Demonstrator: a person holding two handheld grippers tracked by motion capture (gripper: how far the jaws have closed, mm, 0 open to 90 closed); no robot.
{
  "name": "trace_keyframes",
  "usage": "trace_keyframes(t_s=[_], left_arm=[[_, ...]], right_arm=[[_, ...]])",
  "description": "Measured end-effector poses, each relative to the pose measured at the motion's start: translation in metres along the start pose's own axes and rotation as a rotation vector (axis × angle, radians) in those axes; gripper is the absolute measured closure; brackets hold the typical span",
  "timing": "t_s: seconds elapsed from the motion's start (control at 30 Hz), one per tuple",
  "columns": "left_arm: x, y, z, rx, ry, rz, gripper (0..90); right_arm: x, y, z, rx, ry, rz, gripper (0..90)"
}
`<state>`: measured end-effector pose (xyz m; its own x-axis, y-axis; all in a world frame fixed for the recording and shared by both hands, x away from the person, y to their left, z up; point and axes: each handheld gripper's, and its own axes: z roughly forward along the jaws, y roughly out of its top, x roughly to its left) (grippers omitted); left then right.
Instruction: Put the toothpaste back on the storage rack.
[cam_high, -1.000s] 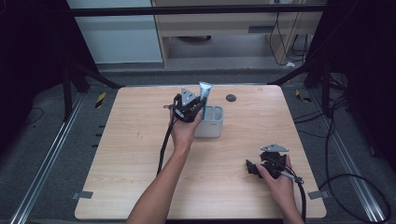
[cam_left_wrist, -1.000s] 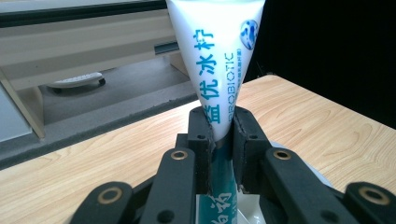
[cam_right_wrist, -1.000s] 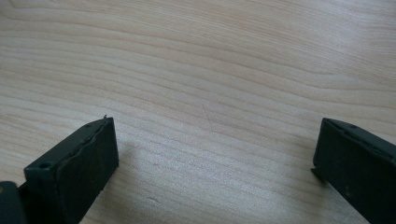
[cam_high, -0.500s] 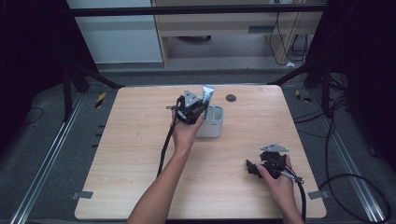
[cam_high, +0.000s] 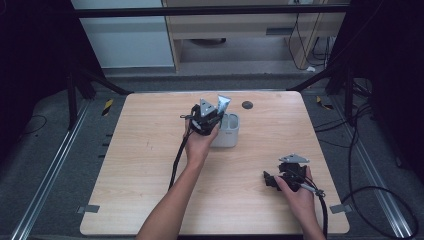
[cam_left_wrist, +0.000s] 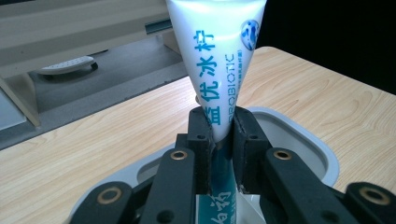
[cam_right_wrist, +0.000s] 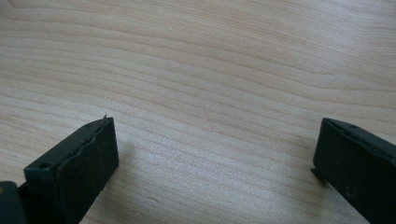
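My left gripper (cam_high: 209, 117) is shut on a white tube (cam_high: 223, 103) with blue lettering. It holds the tube upright, crimped end up, over a pale grey container (cam_high: 228, 136) at the table's middle. In the left gripper view the black jaws pinch the tube (cam_left_wrist: 215, 60) at its narrow part. The tube's lower end hangs inside the container's rim (cam_left_wrist: 308, 142). My right gripper (cam_high: 272, 180) rests low at the front right of the wooden table (cam_high: 140, 165). Its jaws stand wide open with only bare wood (cam_right_wrist: 210, 93) between the fingertips (cam_right_wrist: 74, 168).
A small dark round disc (cam_high: 247, 105) lies on the table behind the container. Black cables trail from both grippers toward the front edge. Dark frame legs and floor cables surround the table; a beige desk stands beyond it.
The left gripper with the tube has shifted slightly down and right over the container. The right gripper has stayed put.
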<state>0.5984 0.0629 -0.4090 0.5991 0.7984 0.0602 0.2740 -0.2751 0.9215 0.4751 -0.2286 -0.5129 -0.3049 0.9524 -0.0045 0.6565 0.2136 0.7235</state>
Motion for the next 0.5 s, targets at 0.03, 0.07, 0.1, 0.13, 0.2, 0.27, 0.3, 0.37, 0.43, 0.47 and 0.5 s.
trace_keyframes(t_s=[0.03,0.07,0.1,0.13,0.2,0.27,0.3,0.37,0.43,0.47,0.5], left_arm=[[0.0,-0.0001,0.0002,0.001,0.0,-0.003,78.5],[0.0001,-0.0002,0.0004,0.003,-0.001,-0.002,78.5],[0.0001,-0.0004,0.0006,0.006,-0.003,-0.002,78.5],[0.0001,-0.0006,0.0011,0.01,-0.004,-0.001,78.5],[0.0002,-0.0013,0.0017,0.021,-0.008,-0.001,78.4],[0.0,-0.0021,0.0026,0.029,-0.013,-0.002,78.4],[-0.0001,-0.0025,0.0032,0.036,-0.013,0.0,78.4],[-0.0005,-0.0032,0.0043,0.046,-0.016,-0.002,78.4],[-0.0011,-0.0033,0.0045,0.048,-0.018,-0.004,78.4],[-0.0011,-0.0031,0.0044,0.05,-0.016,-0.003,78.4],[-0.0008,-0.0028,0.0042,0.052,-0.015,-0.005,78.4]], right_arm=[[0.0,0.0,0.0,0.0,0.0,0.0,0.4],[0.0,0.0,0.0,0.0,0.0,0.0,0.4],[0.0,0.0,0.0,0.0,0.0,0.0,0.4],[0.0,0.0,0.0,0.0,0.0,0.0,0.4],[0.0,0.0,0.0,0.0,0.0,0.0,0.4],[0.0,0.0,0.0,0.0,0.0,0.0,0.4],[0.0,0.0,0.0,0.0,0.0,0.0,0.4],[0.0,0.0,0.0,0.0,0.0,0.0,0.4],[0.0001,0.0,-0.0001,0.0,0.001,0.001,0.4],[0.0,0.0,-0.0001,0.0,0.001,0.001,0.4],[0.0,0.0,-0.0001,0.0,0.001,0.001,0.4]])
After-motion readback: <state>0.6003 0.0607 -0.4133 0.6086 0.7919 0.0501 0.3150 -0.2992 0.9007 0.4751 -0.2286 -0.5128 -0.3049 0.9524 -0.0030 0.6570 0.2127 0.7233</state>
